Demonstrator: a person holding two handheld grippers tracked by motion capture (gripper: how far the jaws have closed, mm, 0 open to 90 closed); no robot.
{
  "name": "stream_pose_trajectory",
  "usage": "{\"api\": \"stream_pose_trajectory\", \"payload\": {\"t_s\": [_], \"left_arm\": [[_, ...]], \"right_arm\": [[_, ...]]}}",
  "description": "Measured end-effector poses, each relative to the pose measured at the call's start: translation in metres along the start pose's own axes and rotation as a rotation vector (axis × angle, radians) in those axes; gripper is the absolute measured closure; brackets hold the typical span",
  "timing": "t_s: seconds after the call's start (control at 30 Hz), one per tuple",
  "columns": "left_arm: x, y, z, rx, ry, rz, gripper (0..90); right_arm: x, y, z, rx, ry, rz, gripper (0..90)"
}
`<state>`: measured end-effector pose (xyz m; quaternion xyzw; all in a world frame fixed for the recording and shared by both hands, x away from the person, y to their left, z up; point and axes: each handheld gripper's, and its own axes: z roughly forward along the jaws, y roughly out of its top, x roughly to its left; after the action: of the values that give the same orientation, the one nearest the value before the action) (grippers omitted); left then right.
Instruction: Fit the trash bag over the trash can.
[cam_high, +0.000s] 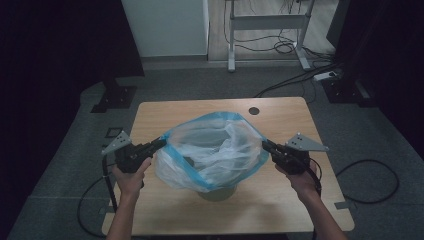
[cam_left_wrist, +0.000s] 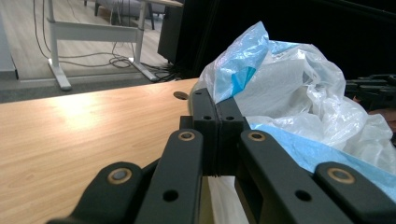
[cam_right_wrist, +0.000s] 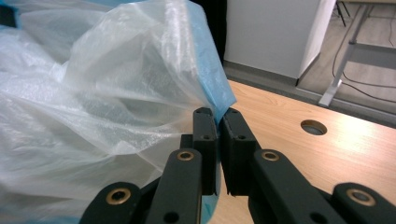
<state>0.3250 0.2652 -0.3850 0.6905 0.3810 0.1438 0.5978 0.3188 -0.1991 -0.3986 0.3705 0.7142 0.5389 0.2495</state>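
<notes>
Both tools, left tool (cam_high: 161, 143) and right tool (cam_high: 265, 145), pinch opposite blue rims of plastic bag (cam_high: 212, 150), stretched between them above desk (cam_high: 280, 200).

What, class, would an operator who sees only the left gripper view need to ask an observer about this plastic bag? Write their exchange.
Operator: What does the bag sit in?
Observer: The plastic bag lines a small bin on the wooden table.
Operator: Does the right gripper hold the blue rim too?
Observer: Yes. In the right gripper view the right gripper pinches the blue rim.
Operator: Is the mouth spread?
Observer: From the high view, the left gripper and the right one pull opposite sides, so the mouth is stretched wide between them.
</notes>
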Motion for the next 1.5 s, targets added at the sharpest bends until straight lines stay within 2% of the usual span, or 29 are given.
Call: {"api": "stream_pose_trajectory", "payload": {"t_s": [0.17,0.3,0.43,0.77,1.0,1.23,1.37,1.5], "left_arm": [[0.012,-0.001,0.005,0.017,0.016,-0.028,88.3],[0.018,-0.009,0.012,0.039,0.04,-0.05,88.2],[0.022,-0.019,0.019,0.076,0.051,-0.068,87.9],[0.029,-0.032,0.036,0.168,0.074,-0.102,87.6],[0.034,-0.043,0.047,0.223,0.061,-0.14,87.8],[0.037,-0.049,0.052,0.256,0.04,-0.168,87.9],[0.036,-0.051,0.05,0.256,0.04,-0.161,87.8],[0.036,-0.051,0.046,0.252,0.053,-0.147,86.6]], "right_arm": [[-0.004,0.003,0.011,0.018,-0.018,0.027,82.7],[-0.01,-0.005,0.028,0.048,-0.03,0.087,79.7],[-0.011,-0.021,0.042,0.08,-0.03,0.097,85.2],[-0.008,-0.046,0.065,0.13,-0.009,0.108,85.9],[-0.003,-0.056,0.073,0.155,0.034,0.105,85.9],[0.0,-0.064,0.076,0.178,0.07,0.101,85.6],[0.0,-0.065,0.075,0.178,0.061,0.096,83.7],[-0.003,-0.064,0.069,0.149,0.028,0.099,76.4]]}}
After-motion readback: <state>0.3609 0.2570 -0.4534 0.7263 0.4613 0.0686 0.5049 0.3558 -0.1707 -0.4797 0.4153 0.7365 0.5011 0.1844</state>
